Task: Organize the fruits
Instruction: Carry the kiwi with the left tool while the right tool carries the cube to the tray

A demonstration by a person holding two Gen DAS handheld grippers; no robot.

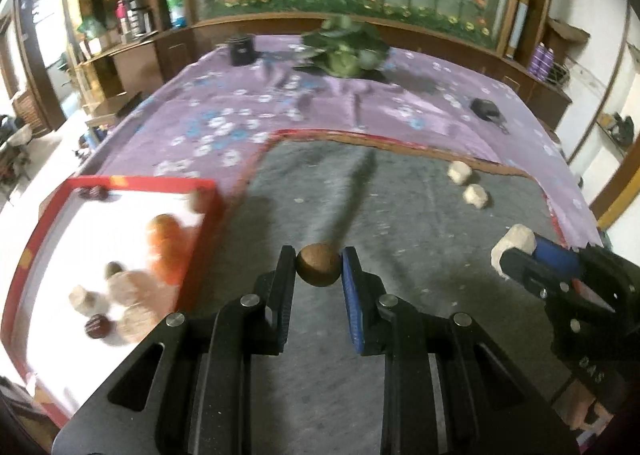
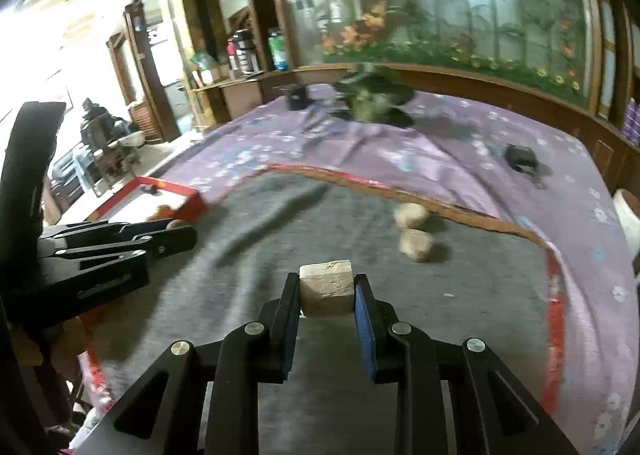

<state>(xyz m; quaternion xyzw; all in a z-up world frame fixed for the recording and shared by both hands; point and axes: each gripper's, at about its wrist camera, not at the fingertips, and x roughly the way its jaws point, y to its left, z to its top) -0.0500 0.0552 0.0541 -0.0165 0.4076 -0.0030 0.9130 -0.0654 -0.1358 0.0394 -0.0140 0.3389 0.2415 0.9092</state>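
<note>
Red tray at left holds an orange and mixed fruit. Left tongs clamped on a brown ball above the grey mat. Right tongs clamped on a pale block; two pale lumps lie on the mat's far right.
</note>
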